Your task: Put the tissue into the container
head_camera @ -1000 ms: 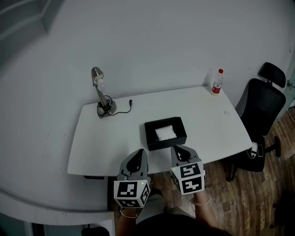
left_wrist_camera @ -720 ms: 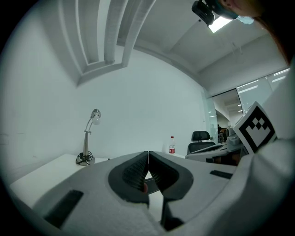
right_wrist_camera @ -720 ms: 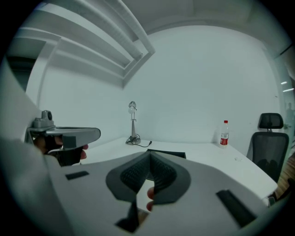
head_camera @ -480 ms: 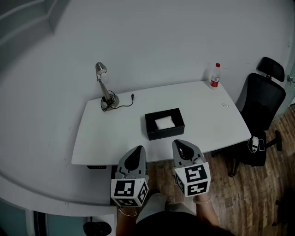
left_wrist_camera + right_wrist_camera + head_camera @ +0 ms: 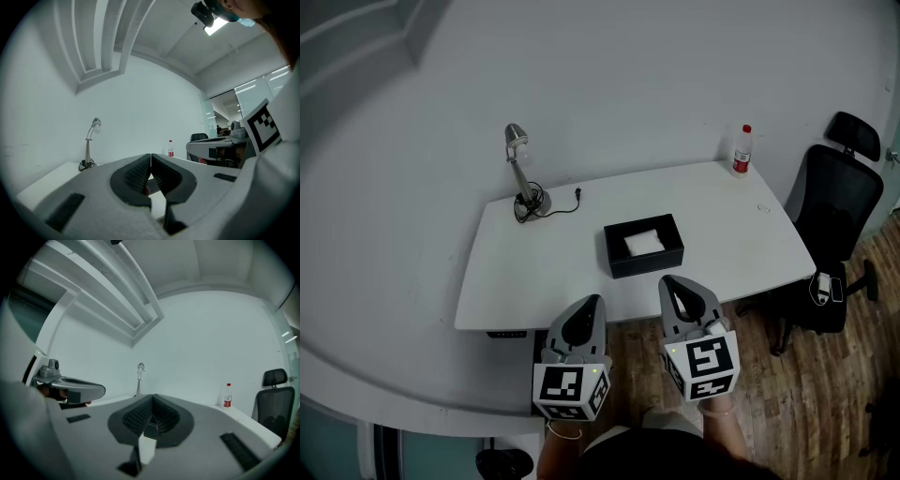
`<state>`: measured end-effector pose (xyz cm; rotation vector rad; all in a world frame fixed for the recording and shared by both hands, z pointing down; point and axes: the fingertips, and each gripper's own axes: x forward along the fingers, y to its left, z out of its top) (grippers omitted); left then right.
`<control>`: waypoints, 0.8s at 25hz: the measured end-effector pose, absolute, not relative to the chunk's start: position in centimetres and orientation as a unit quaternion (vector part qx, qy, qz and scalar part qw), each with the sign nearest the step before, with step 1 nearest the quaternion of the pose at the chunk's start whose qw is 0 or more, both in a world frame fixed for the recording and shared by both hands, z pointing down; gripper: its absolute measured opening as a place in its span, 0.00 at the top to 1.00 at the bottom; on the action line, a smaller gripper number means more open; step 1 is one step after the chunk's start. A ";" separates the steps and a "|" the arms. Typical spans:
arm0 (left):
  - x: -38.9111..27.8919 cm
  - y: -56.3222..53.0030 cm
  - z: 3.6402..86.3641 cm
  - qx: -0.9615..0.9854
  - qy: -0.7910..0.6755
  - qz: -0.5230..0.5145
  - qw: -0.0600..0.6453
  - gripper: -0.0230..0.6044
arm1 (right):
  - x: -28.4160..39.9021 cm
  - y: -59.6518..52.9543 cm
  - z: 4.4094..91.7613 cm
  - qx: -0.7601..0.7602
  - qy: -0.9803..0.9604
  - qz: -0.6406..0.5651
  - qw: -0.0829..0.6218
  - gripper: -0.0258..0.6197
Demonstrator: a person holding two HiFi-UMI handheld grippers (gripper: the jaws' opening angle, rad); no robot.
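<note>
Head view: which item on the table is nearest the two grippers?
The black container, holding the white tissue, near the front edge of the table. The lamp and the red-capped bottle stand at the far edge.

Pale wall (image 5: 628, 84), white tabletop (image 5: 534, 272), wood floor (image 5: 806, 403).
Black office chair (image 5: 839, 225) sits at the tabletop's 3 o'clock; desk lamp (image 5: 521, 173) stands at 10 o'clock.

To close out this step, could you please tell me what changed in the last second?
The head view has backed off slightly: the table looks smaller and higher in frame. Nothing was gripped or released: the left hand-held gripper and right hand-held gripper stay shut, empty, near its front edge. The tissue stays in the container.
</note>
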<state>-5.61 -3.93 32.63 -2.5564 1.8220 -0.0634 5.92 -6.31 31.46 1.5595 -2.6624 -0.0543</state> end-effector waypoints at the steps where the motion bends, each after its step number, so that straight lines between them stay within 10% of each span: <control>1: -5.8 -3.6 32.6 -0.815 0.579 -0.020 0.001 0.92 | 5.6 -6.0 31.4 0.507 -0.861 -0.022 0.029 0.93; 20: -9.5 4.5 31.8 -0.830 0.557 -0.008 -0.002 0.92 | 3.1 3.7 30.7 0.537 -0.842 -0.014 0.034 0.93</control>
